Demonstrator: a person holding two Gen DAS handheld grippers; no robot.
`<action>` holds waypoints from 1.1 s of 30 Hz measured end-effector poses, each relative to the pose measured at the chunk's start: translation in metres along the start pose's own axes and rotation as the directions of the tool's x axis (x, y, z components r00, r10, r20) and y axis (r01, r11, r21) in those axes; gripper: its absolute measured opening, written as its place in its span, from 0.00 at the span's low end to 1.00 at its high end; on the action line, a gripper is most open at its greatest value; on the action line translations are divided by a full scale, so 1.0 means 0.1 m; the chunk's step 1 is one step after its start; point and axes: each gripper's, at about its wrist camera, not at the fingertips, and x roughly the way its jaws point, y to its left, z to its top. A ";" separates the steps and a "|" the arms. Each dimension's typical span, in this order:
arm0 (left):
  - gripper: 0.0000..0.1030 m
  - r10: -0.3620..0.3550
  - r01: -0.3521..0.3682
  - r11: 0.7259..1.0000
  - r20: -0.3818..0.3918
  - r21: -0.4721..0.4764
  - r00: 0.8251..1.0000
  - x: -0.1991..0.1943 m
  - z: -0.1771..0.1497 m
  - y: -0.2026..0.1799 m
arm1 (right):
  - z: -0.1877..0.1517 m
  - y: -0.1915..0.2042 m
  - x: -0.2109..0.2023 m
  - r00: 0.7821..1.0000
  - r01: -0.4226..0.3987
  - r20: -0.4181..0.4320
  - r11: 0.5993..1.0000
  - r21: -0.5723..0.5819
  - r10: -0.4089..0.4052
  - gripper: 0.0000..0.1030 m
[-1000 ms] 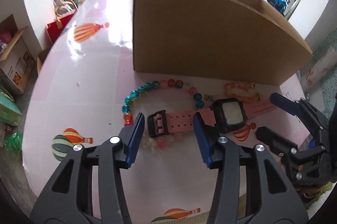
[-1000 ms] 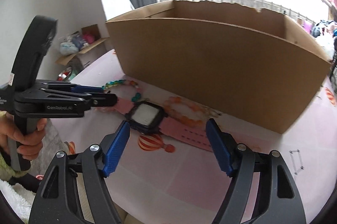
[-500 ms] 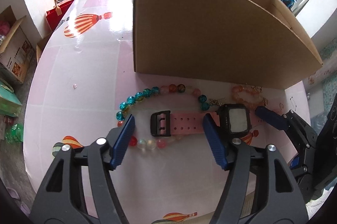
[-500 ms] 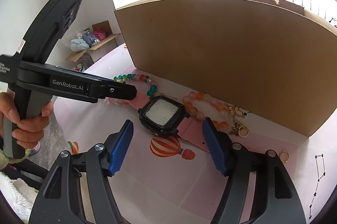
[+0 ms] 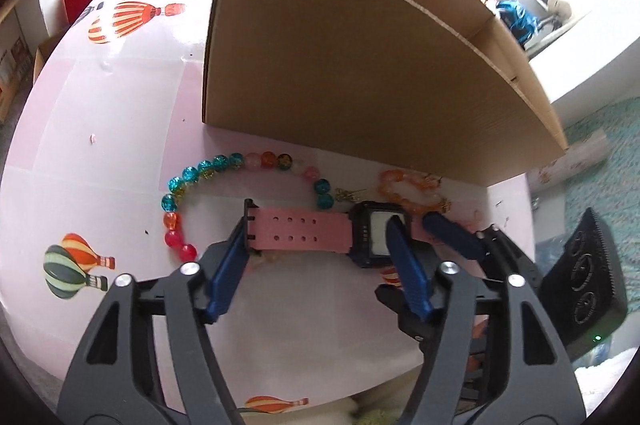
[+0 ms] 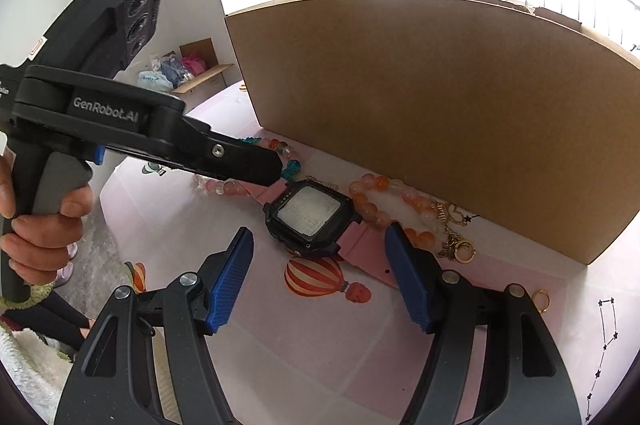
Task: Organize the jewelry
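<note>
The pink-strapped digital watch with a black square case [image 5: 320, 231] lay flat on the pink tabletop [image 5: 120, 129], just beside the brown cardboard box [image 5: 360, 57]. The left gripper [image 5: 316, 237] and right gripper [image 6: 318, 245] both gaped, holding nothing. Pinching the strap squarely, clear of the multicoloured glass-bead bracelet [image 5: 208, 169], would probably work best. The left gripper's body read "GenRobot.AI".

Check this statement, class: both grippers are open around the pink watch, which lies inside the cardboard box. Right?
Not quite. The pink watch lies on the table in front of the cardboard box, as the left wrist view shows. Both the left gripper and right gripper are open.
</note>
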 end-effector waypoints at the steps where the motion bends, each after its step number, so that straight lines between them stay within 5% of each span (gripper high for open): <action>1: 0.54 0.003 -0.003 1.000 0.015 0.001 1.000 -0.02 -0.01 0.00 | -0.01 -0.01 0.00 1.000 -0.003 0.002 1.000 0.002 0.003 0.65; 5: 0.27 0.028 -0.028 1.000 0.065 0.006 0.997 -0.08 -0.04 0.04 | -0.02 -0.01 -0.02 1.000 -0.005 0.009 1.000 0.004 0.005 0.65; 10: 0.15 0.126 -0.133 0.988 0.096 0.080 0.987 -0.11 -0.16 -0.04 | -0.05 -0.01 -0.04 1.000 -0.002 0.012 1.000 0.003 0.002 0.65; 12: 0.13 0.183 -0.202 0.968 0.135 0.148 0.974 -0.14 -0.23 -0.17 | -0.06 -0.02 -0.06 1.000 -0.004 0.010 1.000 0.009 0.004 0.65; 17: 0.13 0.342 -0.398 0.871 0.225 0.290 0.912 -0.07 -0.49 -0.46 | -0.10 -0.15 -0.26 1.000 0.014 -0.007 0.997 0.078 -0.014 0.62; 26: 0.13 0.418 -0.517 0.769 0.316 0.376 0.852 0.11 -0.73 -0.66 | -0.32 -0.75 -0.68 0.966 0.257 -0.063 0.925 0.279 -0.249 0.49; 33: 0.13 0.454 -0.571 0.716 0.354 0.402 0.818 0.21 -0.80 -0.72 | -0.18 -1.08 -0.64 0.980 0.197 -0.050 0.908 0.371 -0.192 0.44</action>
